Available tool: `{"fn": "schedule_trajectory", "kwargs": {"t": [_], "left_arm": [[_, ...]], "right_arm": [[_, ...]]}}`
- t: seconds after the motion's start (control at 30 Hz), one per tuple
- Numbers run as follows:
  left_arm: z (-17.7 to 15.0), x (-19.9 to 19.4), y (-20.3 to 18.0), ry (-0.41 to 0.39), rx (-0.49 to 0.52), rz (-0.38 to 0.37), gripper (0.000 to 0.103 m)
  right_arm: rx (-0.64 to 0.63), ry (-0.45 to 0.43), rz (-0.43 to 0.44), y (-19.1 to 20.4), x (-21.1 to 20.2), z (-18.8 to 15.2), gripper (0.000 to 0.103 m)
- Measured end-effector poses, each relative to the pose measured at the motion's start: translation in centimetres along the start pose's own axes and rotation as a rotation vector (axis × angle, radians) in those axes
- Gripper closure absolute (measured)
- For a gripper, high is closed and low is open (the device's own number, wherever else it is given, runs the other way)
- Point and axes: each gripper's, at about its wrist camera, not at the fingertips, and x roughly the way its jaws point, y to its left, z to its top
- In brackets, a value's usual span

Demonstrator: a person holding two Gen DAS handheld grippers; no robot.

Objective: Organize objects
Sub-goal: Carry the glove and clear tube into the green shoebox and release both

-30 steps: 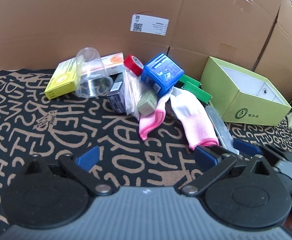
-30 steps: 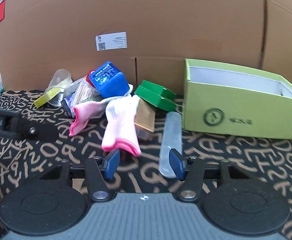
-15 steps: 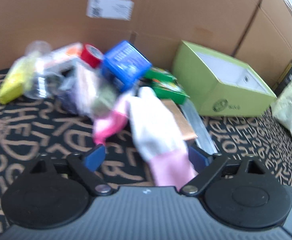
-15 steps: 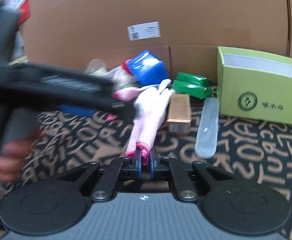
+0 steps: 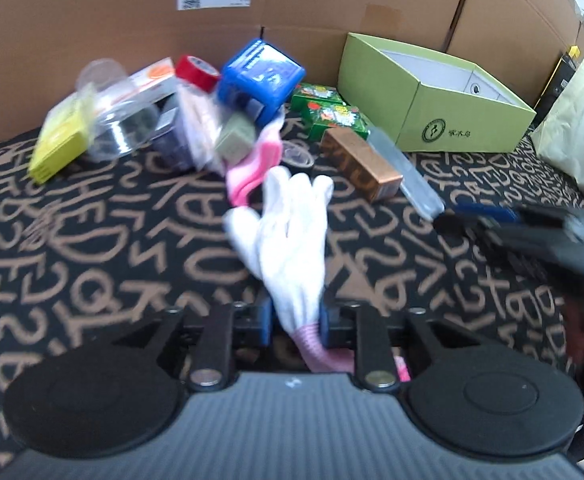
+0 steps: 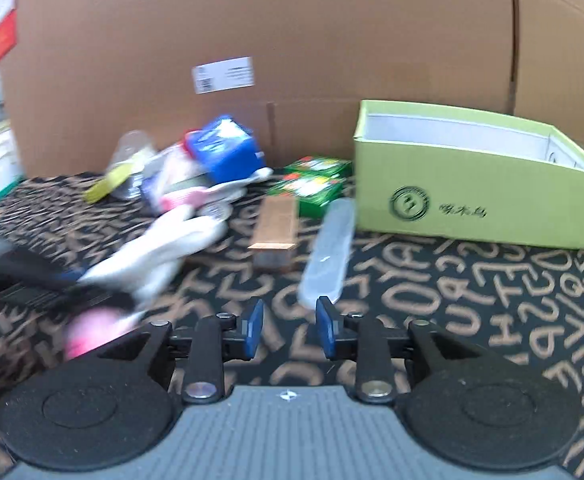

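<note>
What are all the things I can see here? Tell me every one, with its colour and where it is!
glove: 1, white with pink cuff, held in the left tongs
second glove: 1, pink and white, at the pile's edge
blue box: 1, blue, atop the pile
tape roll: 1, red, behind the pile
clear cup: 1, transparent, lying on its side
yellow box: 1, yellow, far left
green packets: 2, green, beside the open box
brown box: 1, copper-brown, centre
clear case: 1, see-through, long
open box: 1, lime green, right
mat: 1, black with tan letters
left tongs: shut on glove
right tongs: open
</note>
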Motion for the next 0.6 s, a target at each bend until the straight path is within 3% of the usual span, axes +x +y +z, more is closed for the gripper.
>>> {"fn": "schedule_trajectory", "kwargs": {"t": [0.03,0.1,0.17,0.23,0.27,0.37,0.5,0.57,0.6], "left_arm": [[-0.2,-0.5,0.1,-0.003,-0.002,0.006,0.075],[-0.5,-1.3,0.4,-0.021,-0.012,0.007,0.054],[-0.3,-1.7,0.4,-0.042,-0.015,0.012,0.044],[-0.1,-1.9,0.4,-0.053,-0.009,0.018,0.041],[0.0,-1.8,0.4,-0.054,-0.007,0.020,0.039],[0.0,-1.0,0.4,-0.042,-0.014,0.023,0.037],[-0.1,-0.3,0.9,-0.026,-0.041,0.025,0.039],[-0.1,0.1,0.8,-0.016,-0.029,0.028,0.073],[0.0,0.2,0.6,-0.016,-0.023,0.033,0.076]], "right_arm": [[0.009,0.010,-0.018,-0.3,0.8,0.2,0.070],[0.026,0.027,-0.052,-0.9,2.3,0.5,0.064],[0.038,0.038,-0.070,-1.2,3.5,0.6,0.059],[0.041,0.020,-0.077,-1.5,4.0,0.6,0.063],[0.043,0.023,-0.084,-1.5,3.9,0.6,0.072],[0.046,0.037,-0.074,-1.7,2.5,0.1,0.072],[0.016,0.074,-0.040,-1.0,-1.2,-2.1,0.072],[0.000,0.091,-0.011,-0.8,-2.9,-2.9,0.072],[-0.002,0.098,0.003,-0.7,-3.6,-3.1,0.072]]}}
